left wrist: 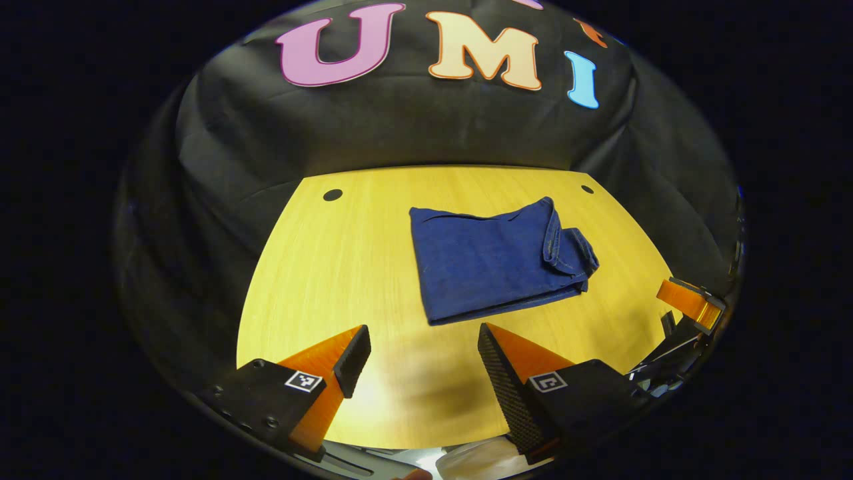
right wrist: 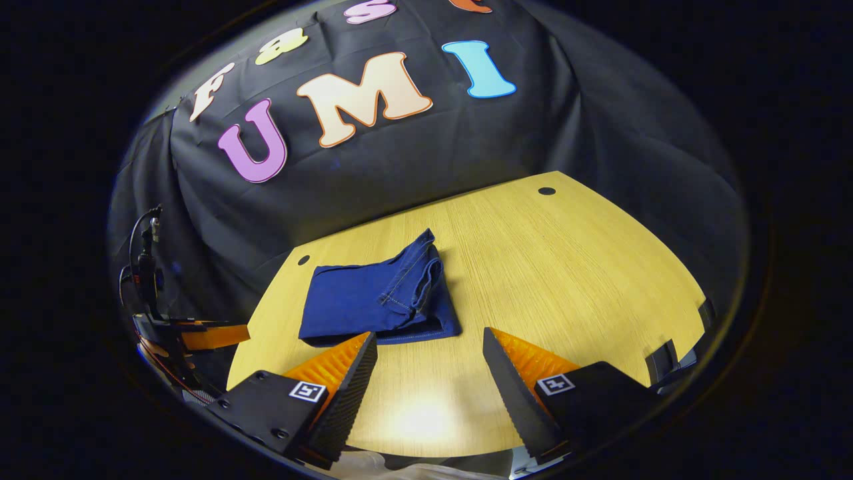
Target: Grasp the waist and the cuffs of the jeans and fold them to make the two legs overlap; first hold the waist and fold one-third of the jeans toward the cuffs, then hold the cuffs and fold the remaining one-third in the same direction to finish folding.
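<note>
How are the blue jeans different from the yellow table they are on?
The jeans are dark blue cloth; the table is yellow wood grain. The jeans are bunched in layers with a rolled edge; the table is flat and smooth. The jeans cover a small patch; the table spreads far wider.

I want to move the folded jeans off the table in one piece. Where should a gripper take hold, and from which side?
Probably the smooth folded edge of the jeans, approached low from the near side, where the open left gripper faces it. There the layers stack evenly; the bunched end looks loose and could unfold.
</note>
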